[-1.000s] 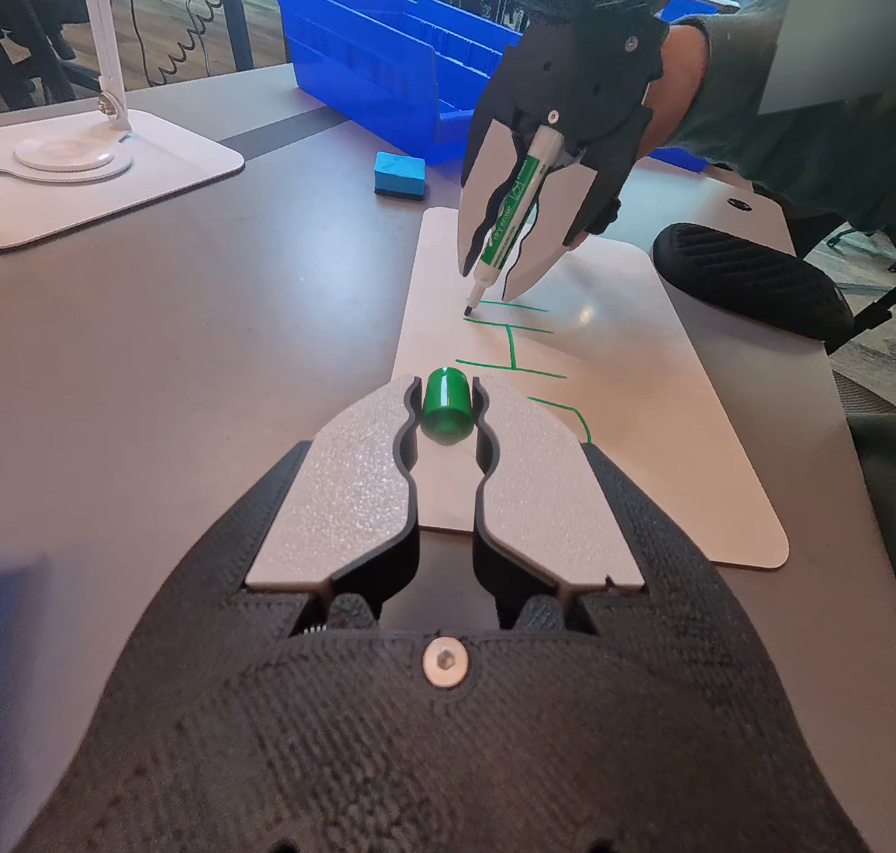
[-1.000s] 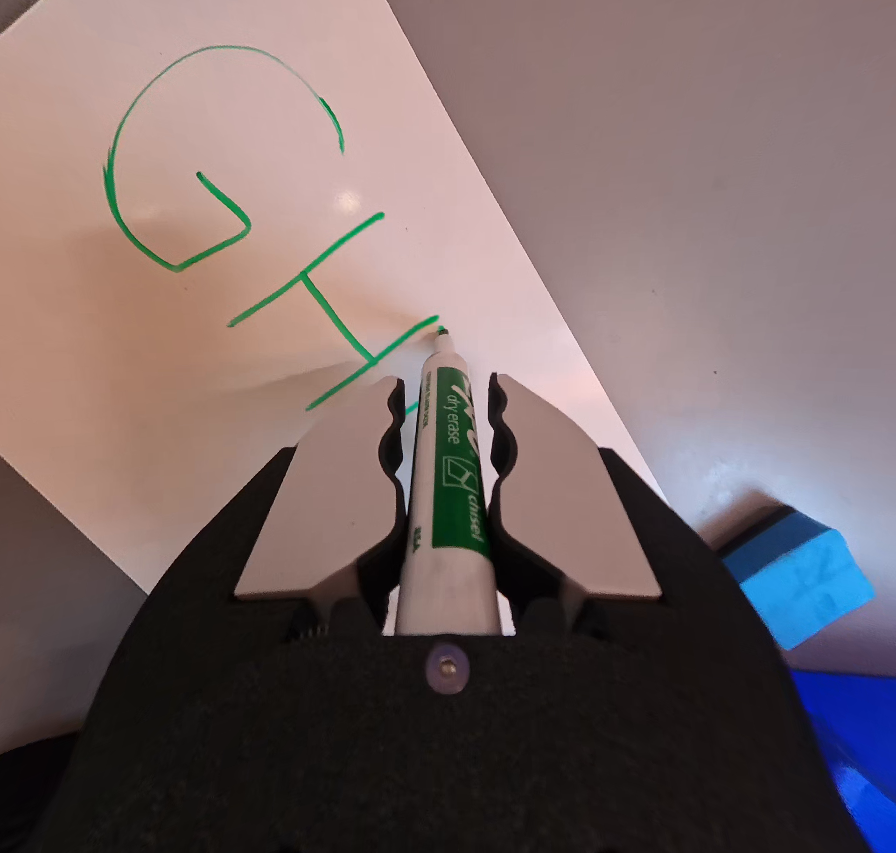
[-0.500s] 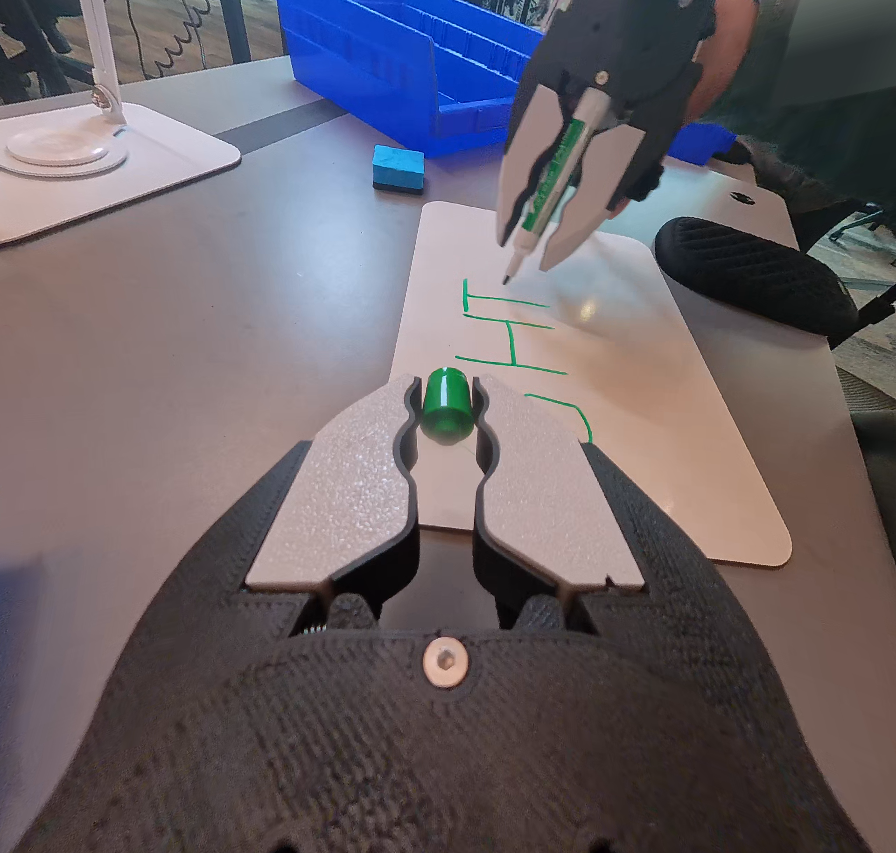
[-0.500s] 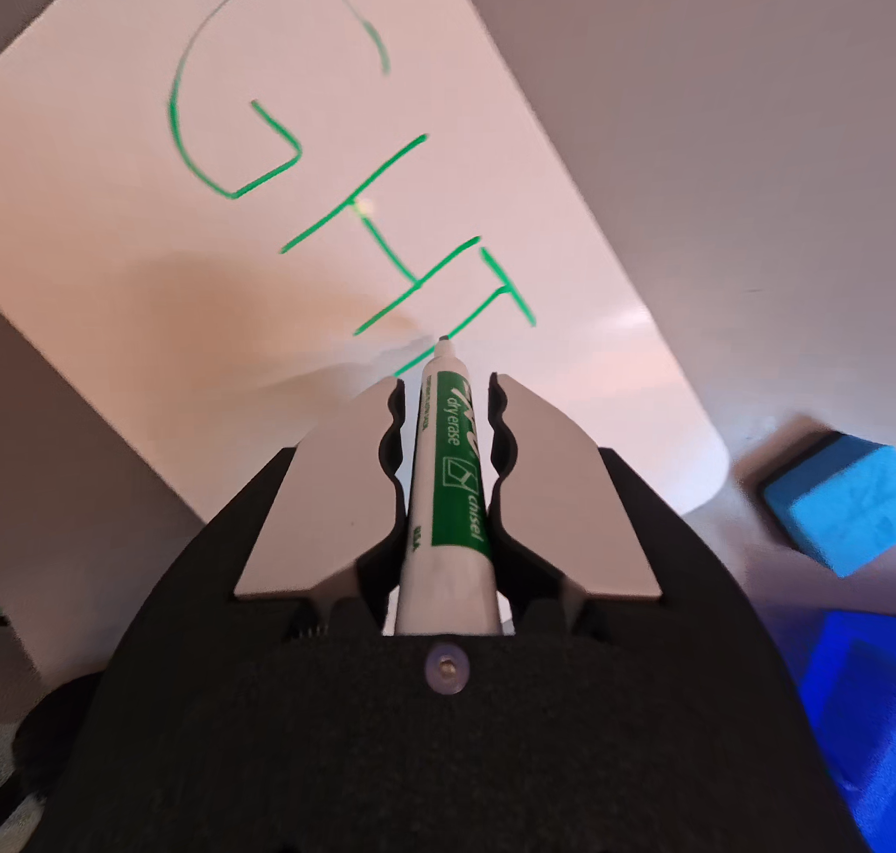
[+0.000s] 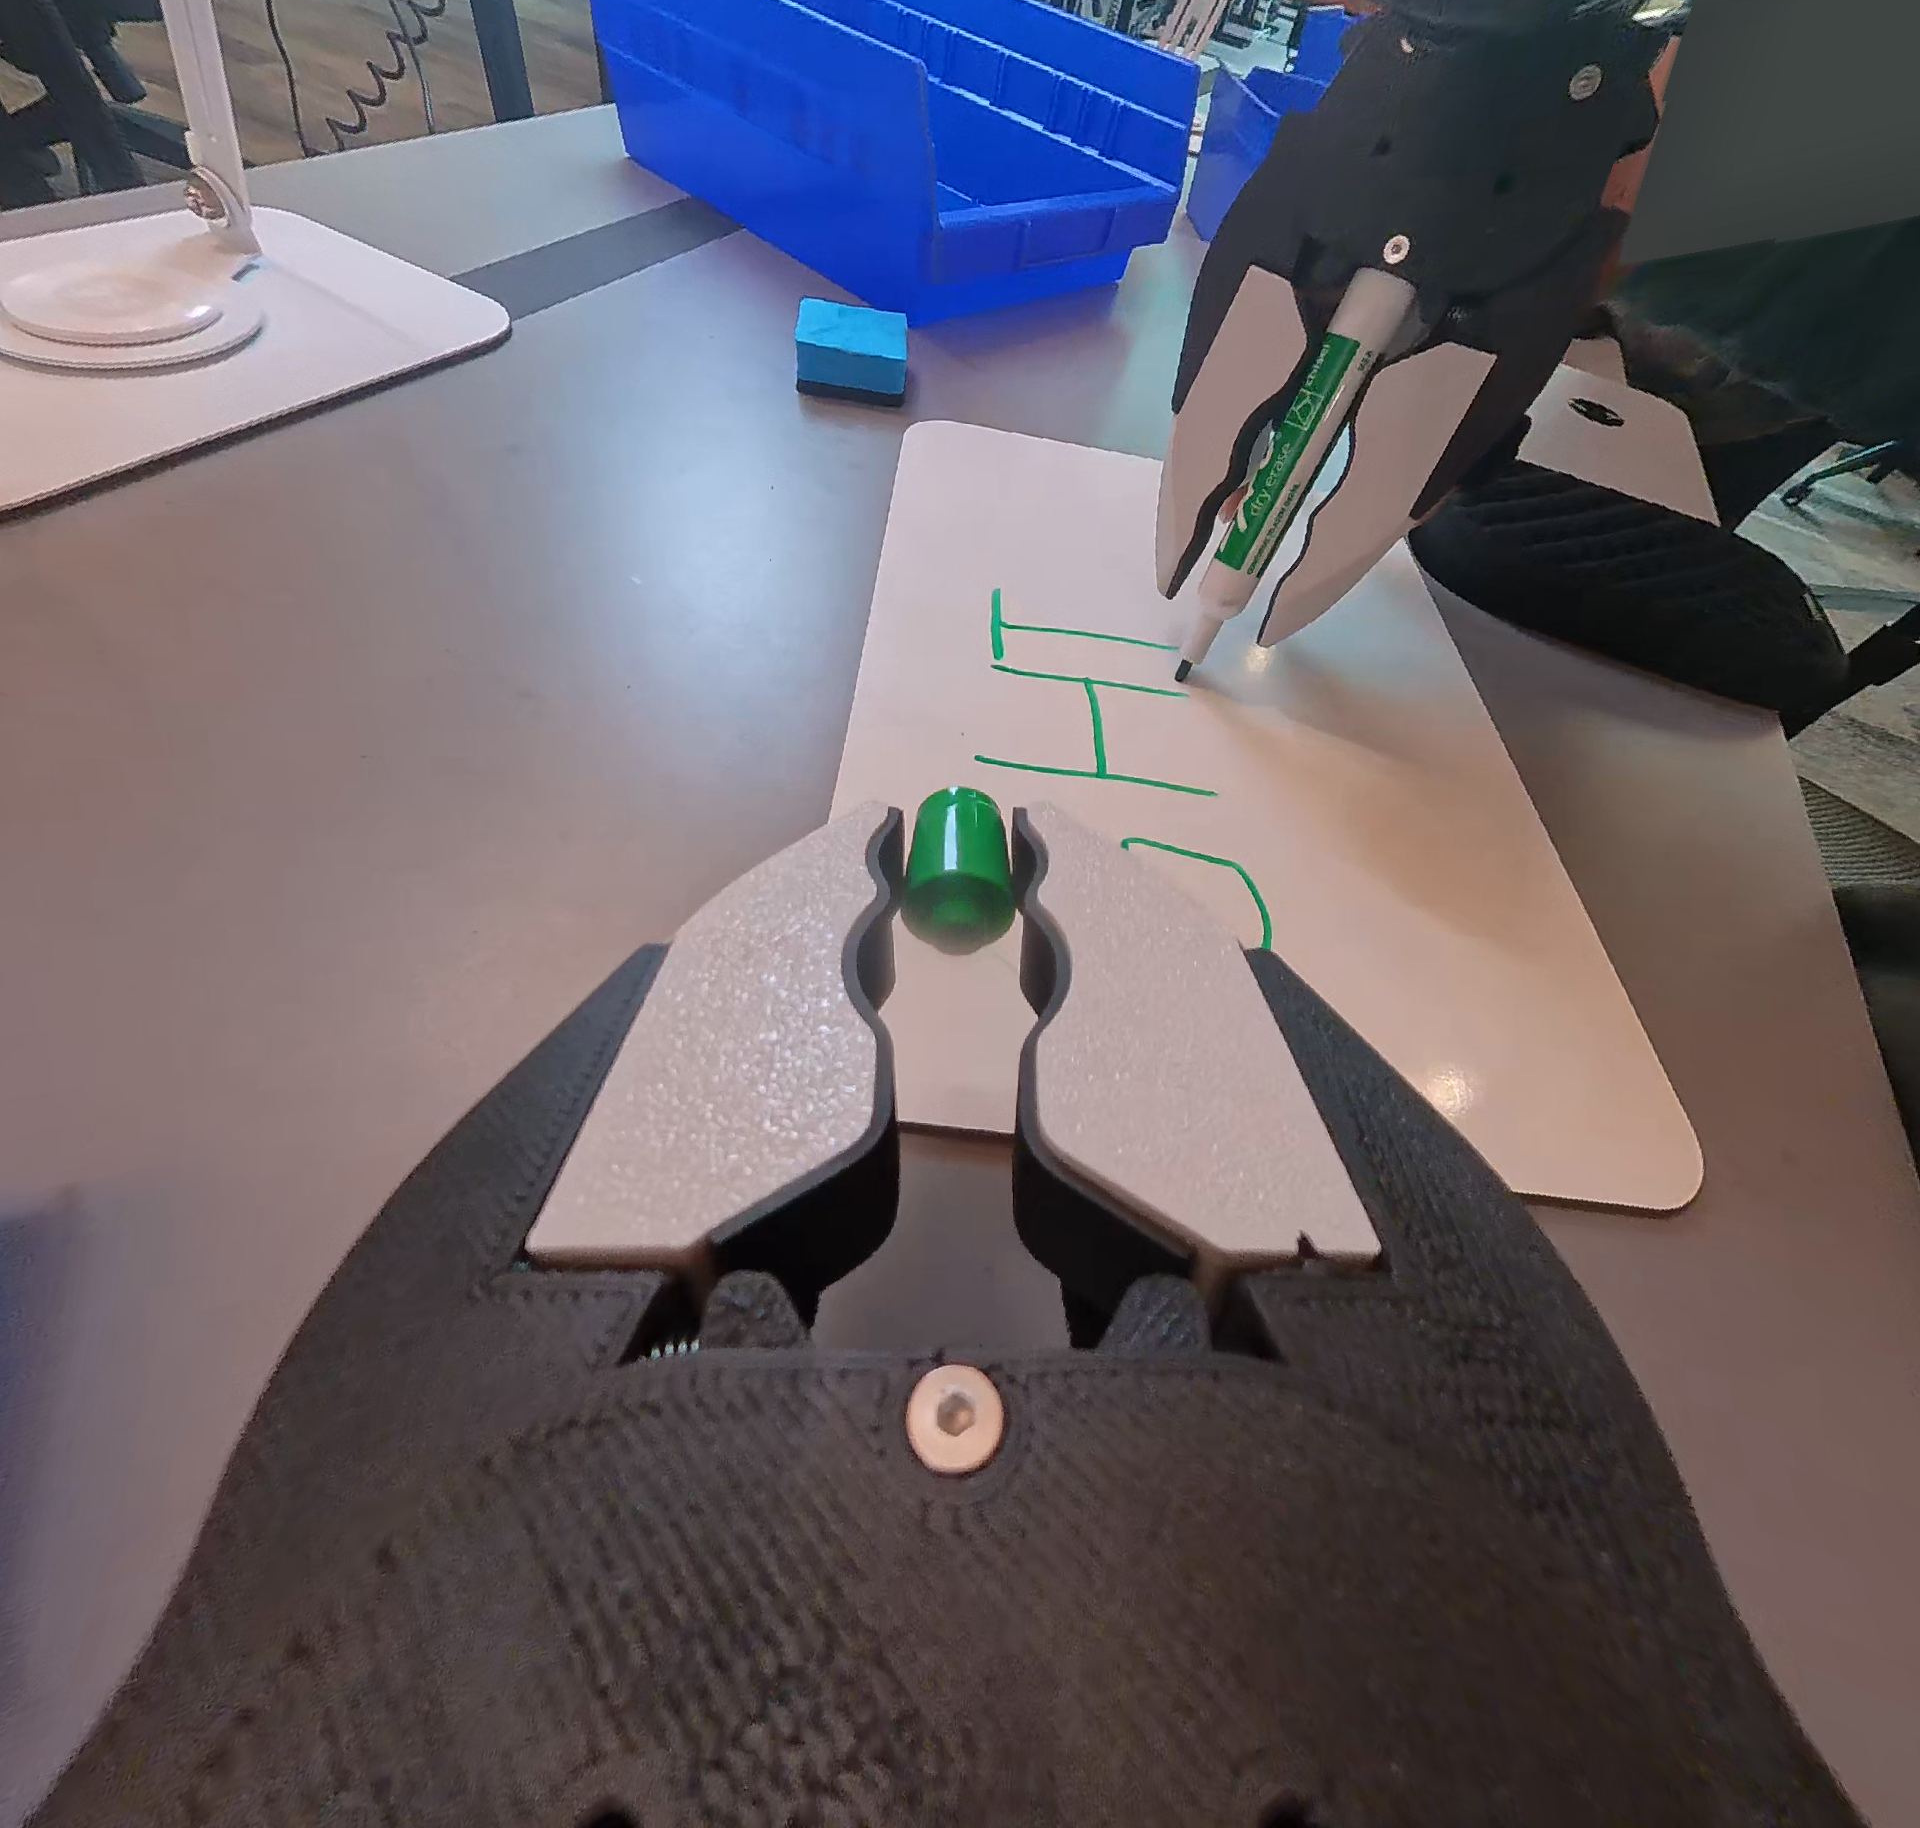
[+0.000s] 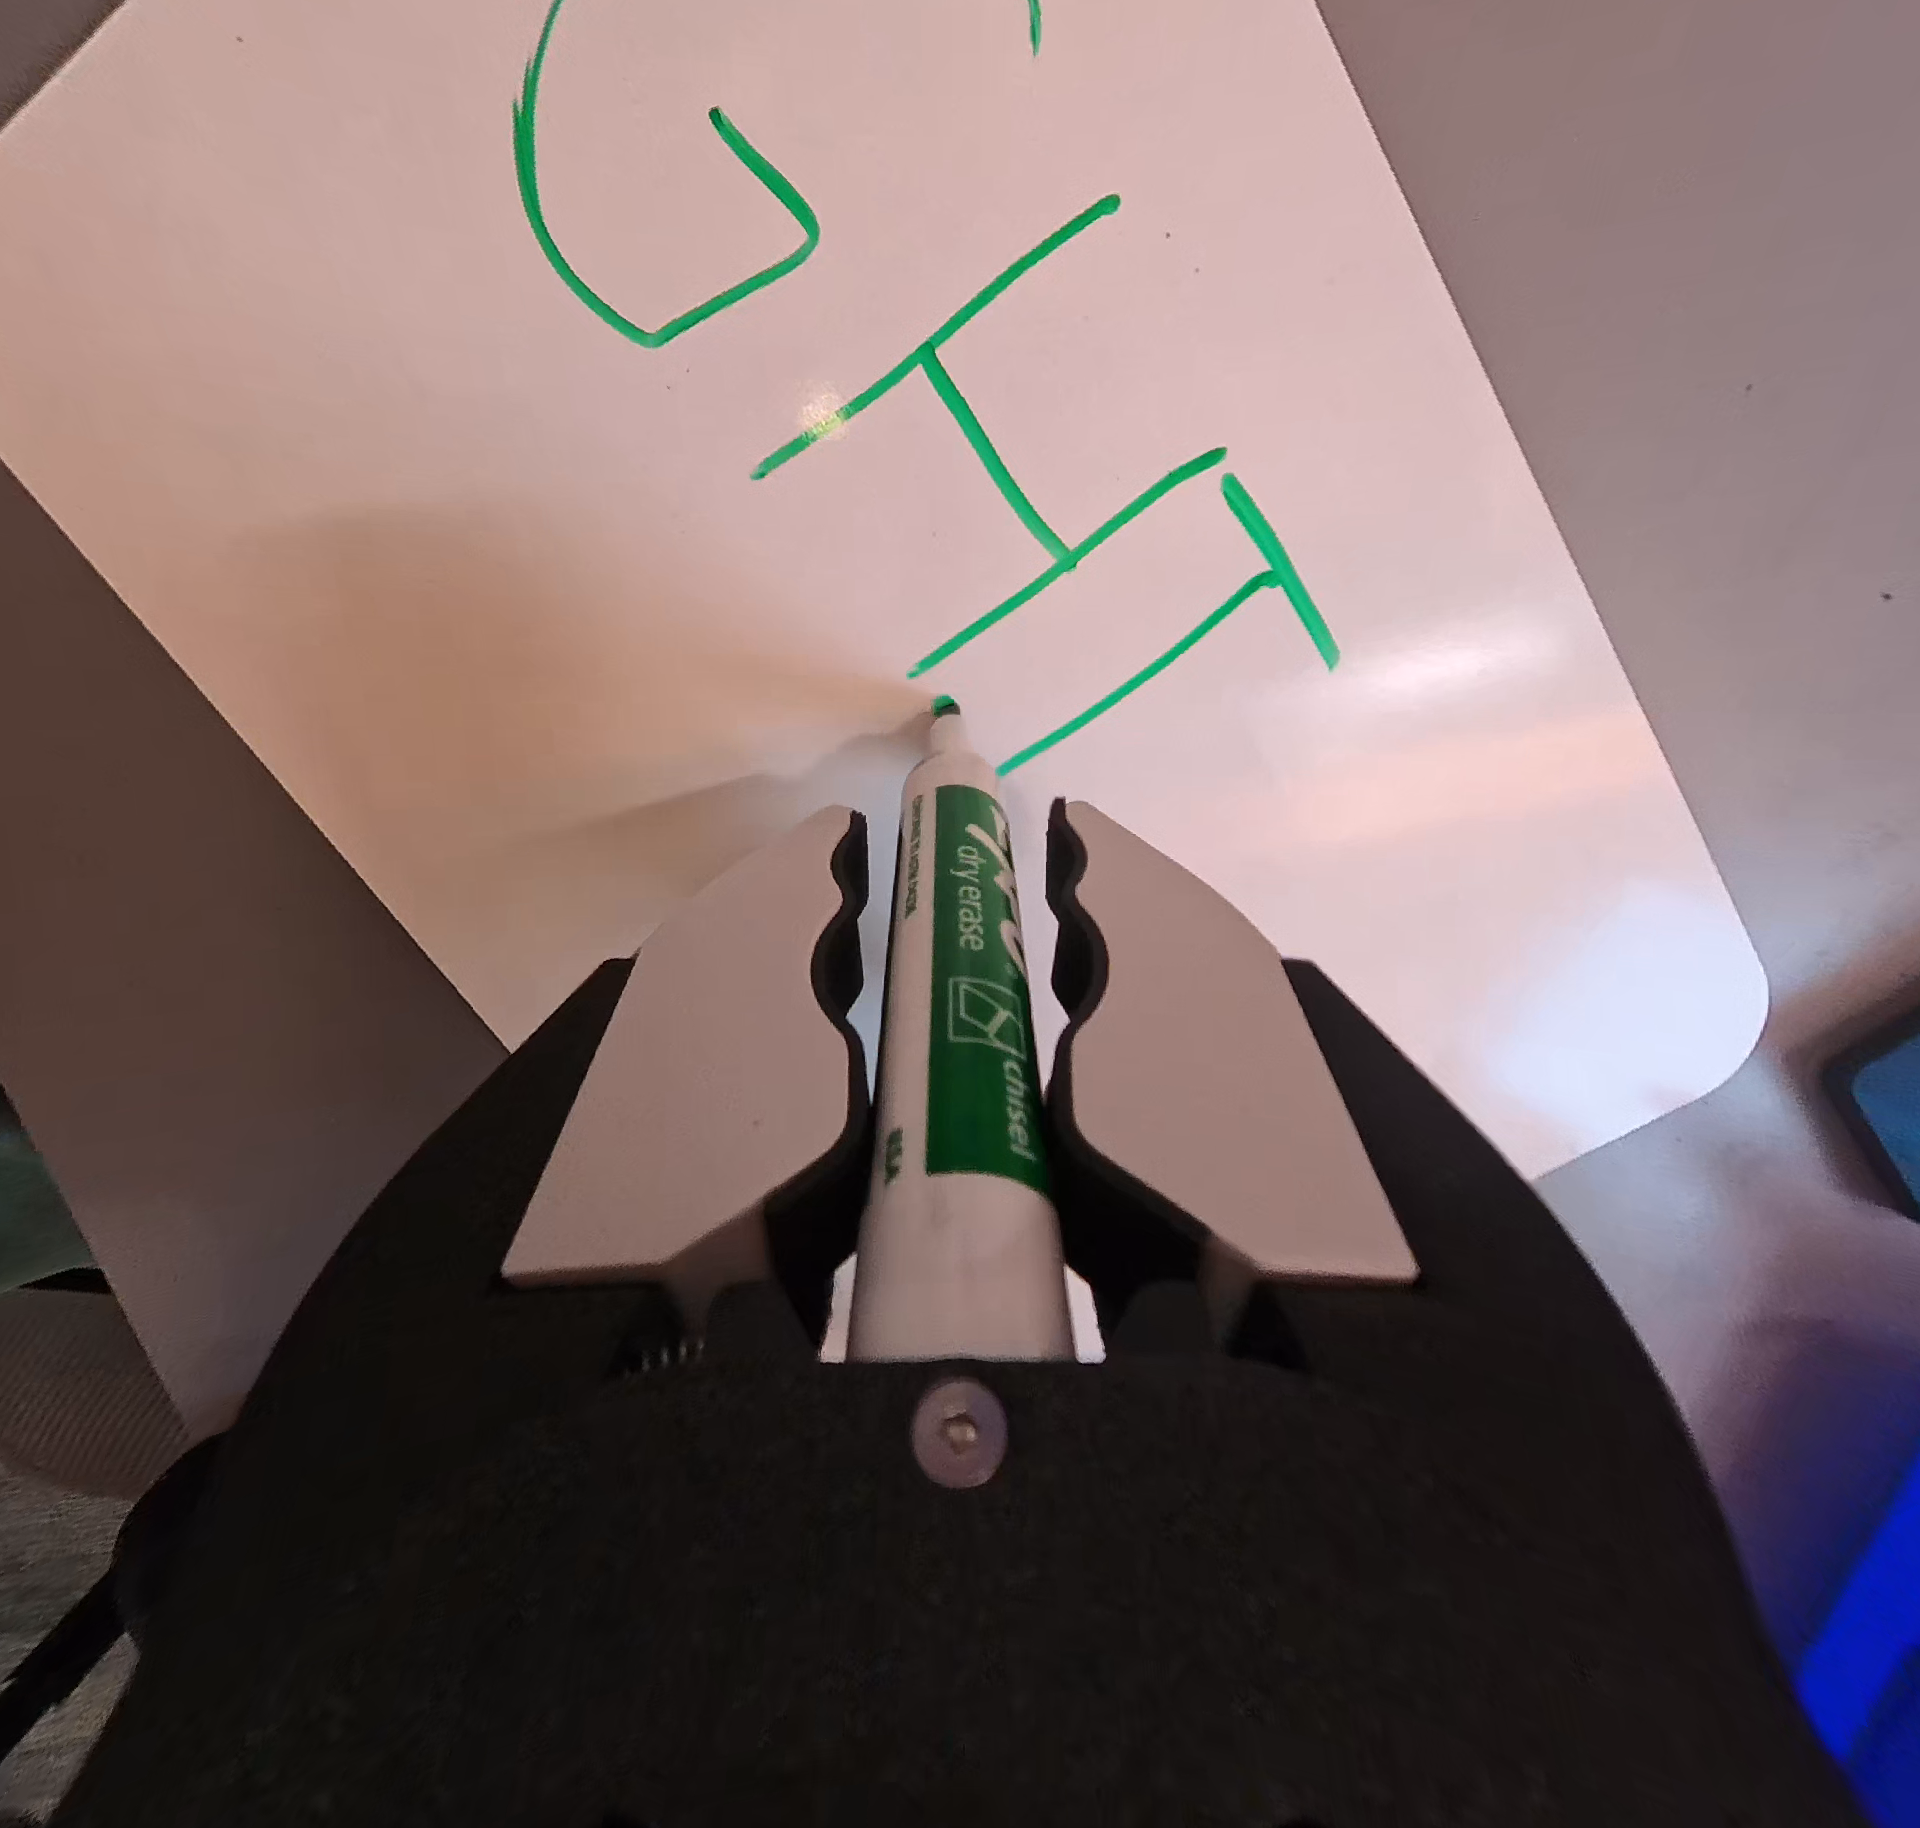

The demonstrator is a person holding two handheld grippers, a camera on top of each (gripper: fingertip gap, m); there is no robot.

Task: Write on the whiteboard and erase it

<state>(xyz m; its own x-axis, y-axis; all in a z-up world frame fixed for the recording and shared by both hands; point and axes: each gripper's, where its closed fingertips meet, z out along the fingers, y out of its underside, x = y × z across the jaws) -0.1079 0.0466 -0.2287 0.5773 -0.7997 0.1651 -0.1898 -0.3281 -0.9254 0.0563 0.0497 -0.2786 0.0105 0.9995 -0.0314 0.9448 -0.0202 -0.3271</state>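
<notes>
Left wrist view: the left gripper (image 5: 954,833) fills the lower half of the frame, its jaws closed on a green marker cap (image 5: 956,883) that points away up the frame. Under and beyond it the whiteboard (image 5: 1455,947) lies flat on the grey table (image 5: 468,739), its long axis running from lower right toward upper centre, bearing green marks (image 5: 1101,729). At upper right the right gripper (image 5: 1231,620) clamps a green marker (image 5: 1283,469), long axis slanting down and to the left, tip touching the board at the end of a stroke. A blue eraser (image 5: 852,360) sits on the table just past the board's far edge. Behind it stands a blue bin (image 5: 914,116); its inside is hidden by its walls. A white lamp base (image 5: 135,318) rests on a white pad at upper left, its pole cut off by the frame.

Right wrist view: the marker (image 6: 961,1030) runs up the frame's middle between the closed jaws of the right gripper (image 6: 956,822), tip on the whiteboard (image 6: 312,428) beside the green marks (image 6: 987,428). The eraser (image 6: 1886,1124) is cut off at the right edge, and the board's upper end runs out of the frame.
</notes>
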